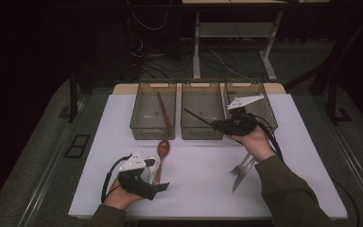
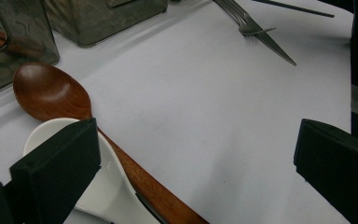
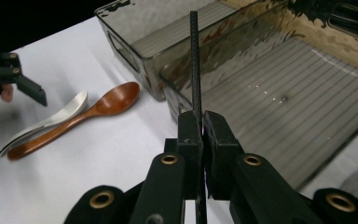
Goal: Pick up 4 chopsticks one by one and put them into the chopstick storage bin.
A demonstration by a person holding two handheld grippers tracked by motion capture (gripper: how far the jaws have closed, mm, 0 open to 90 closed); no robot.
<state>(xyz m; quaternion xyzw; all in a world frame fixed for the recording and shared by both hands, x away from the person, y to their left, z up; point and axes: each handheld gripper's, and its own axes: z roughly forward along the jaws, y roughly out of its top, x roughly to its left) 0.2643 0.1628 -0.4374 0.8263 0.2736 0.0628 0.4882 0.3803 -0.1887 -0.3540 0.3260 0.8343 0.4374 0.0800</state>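
Claw jaws of the right claw (image 3: 200, 135) are clamped on a black chopstick (image 3: 195, 56), held over the middle bin (image 3: 279, 88). The left claw (image 2: 191, 163) is held open beside the wooden spoon (image 2: 51, 93) on the table (image 2: 205, 116).

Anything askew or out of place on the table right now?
Nothing spilled or damaged. The wooden spoon and white spoon lie overlapped, touching, and the fork and knife lie crossed on the table, unsorted.
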